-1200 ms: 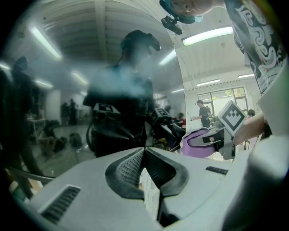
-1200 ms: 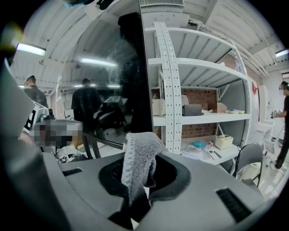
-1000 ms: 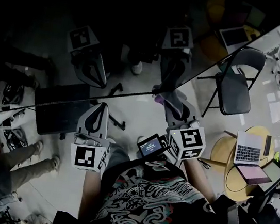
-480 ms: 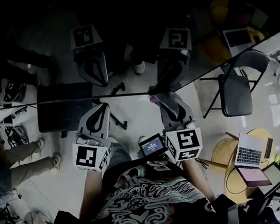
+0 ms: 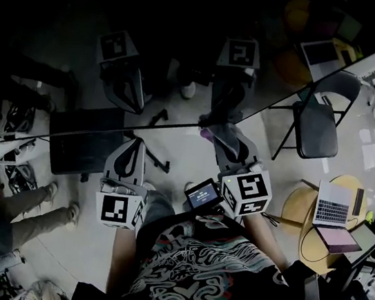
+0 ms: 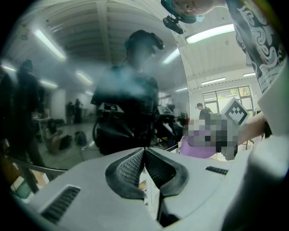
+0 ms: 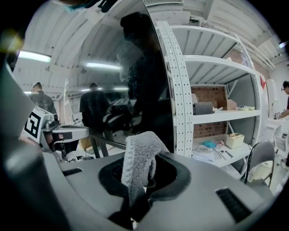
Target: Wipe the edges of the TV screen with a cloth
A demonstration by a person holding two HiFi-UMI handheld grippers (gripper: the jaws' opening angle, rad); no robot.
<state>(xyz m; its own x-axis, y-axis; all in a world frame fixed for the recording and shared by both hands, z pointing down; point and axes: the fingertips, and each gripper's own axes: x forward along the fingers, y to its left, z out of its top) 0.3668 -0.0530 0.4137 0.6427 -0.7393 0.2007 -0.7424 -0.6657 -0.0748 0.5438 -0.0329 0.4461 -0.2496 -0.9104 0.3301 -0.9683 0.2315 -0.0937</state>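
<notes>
1. Two tongs face the TV screen point(image 5: 84, 46), the dark glass filling the upper left of the head view. Its lower edge point(image 5: 177, 124) runs as one long slanted line from about 8 o'clock to 2 o'clock.
2. The left tongs point(image 6: 144, 155) are closed, pads pressed together with nothing seen between them. They sit just short of the edge, which lies at 12 o'clock from their tips. I cannot tell whether they touch it.
3. The right tongs point(image 7: 139, 173) are clamped on a grey fuzzy cloth point(image 7: 140, 149). Its free end stands up past the tips toward the dark glass at 12 o'clock.
4. In the head view the cloth end sits right at the edge line. Contact looks likely but is not certain.
5. From the cloth, the screen's side border rises at about 1 o'clock in the right gripper view, just beside a white shelf post point(image 7: 180, 90).
6. The right tongs are the working pair, I judge. The next stroke turns on following the edge's long axis, toward 2 o'clock or back toward 8, with the cloth kept on the border rather than drifting onto the glass.
</notes>
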